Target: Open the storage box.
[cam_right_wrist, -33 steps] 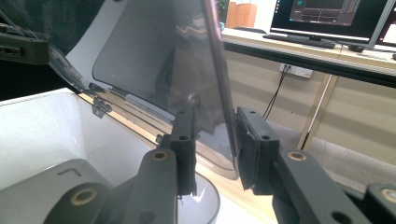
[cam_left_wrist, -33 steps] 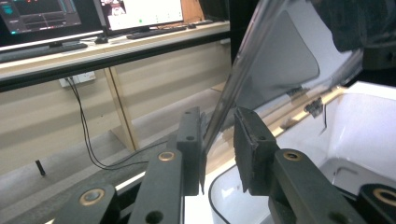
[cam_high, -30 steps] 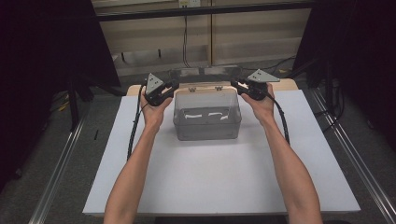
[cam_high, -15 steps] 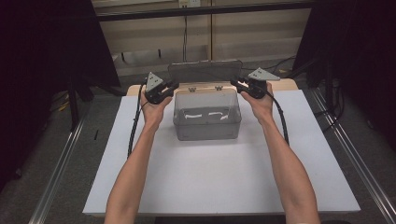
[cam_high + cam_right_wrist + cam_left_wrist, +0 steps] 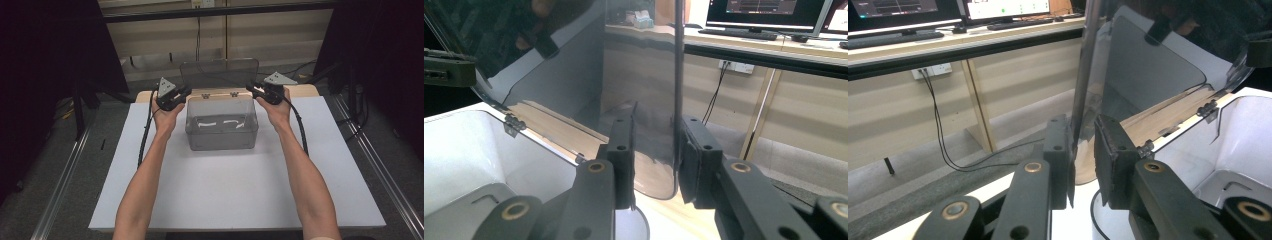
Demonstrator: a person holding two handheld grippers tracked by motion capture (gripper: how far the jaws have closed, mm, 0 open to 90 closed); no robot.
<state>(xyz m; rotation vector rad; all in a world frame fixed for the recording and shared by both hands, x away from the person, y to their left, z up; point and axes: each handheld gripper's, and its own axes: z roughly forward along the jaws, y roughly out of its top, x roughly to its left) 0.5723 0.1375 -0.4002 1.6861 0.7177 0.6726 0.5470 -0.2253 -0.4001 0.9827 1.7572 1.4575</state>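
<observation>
White table (image 5: 225,200) | both forearms stretched forward | left tool (image 5: 176,100), right tool (image 5: 260,91) clamp upright lid (image 5: 220,74) edges

text: none legible | monitors (image 5: 998,7) in left gripper view: bright screen content, too small and blurred to read | monitor (image 5: 769,12) in right gripper view: lines on dark screen, unreadable | clear box (image 5: 222,122), lid (image 5: 220,73), table sheet (image 5: 235,190): no label or print seen
</observation>
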